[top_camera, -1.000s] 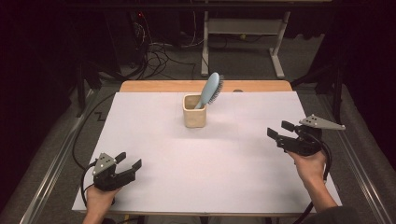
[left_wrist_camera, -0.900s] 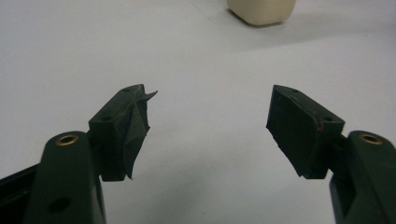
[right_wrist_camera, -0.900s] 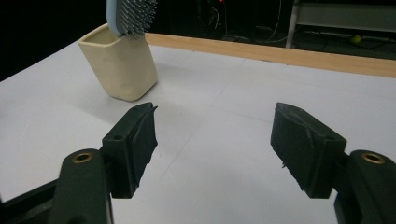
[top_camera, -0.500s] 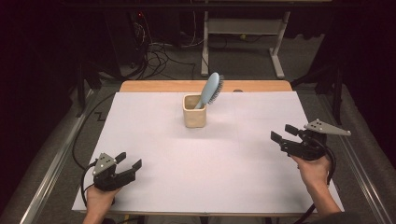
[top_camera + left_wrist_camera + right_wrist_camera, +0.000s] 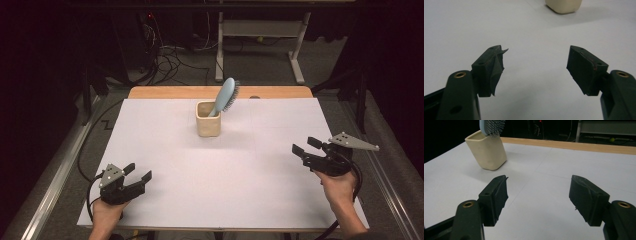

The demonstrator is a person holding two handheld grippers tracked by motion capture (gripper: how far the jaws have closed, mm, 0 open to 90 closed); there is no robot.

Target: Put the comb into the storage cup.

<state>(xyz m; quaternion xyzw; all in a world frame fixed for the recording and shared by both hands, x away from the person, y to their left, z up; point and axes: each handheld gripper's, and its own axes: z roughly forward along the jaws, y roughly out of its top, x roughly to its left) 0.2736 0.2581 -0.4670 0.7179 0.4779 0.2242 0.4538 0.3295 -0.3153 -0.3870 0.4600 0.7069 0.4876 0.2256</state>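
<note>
A cream square cup [image 5: 208, 119] stands upright near the far middle of the white table [image 5: 210, 175], with a light blue hairbrush [image 5: 226, 96] leaning out of it, bristles to the right. My left gripper [image 5: 138, 173] rests low at the near left, open, nothing between its jaws; the cup's base [image 5: 564, 5] shows far ahead of it. My right gripper [image 5: 306, 146] is held at the right edge, open and empty, pointing left. In the right gripper view the cup [image 5: 486, 150] and brush bristles [image 5: 492, 126] sit ahead to the left.
A wooden strip [image 5: 220, 92] runs along the table's far edge. Beyond it lie cables [image 5: 170, 57] on the floor and a white metal frame [image 5: 260, 40]. Metal rails [image 5: 55, 170] flank the table on both sides.
My right gripper has drifted slightly down and toward the near right edge. The left gripper, cup and hairbrush have stayed where they were.
</note>
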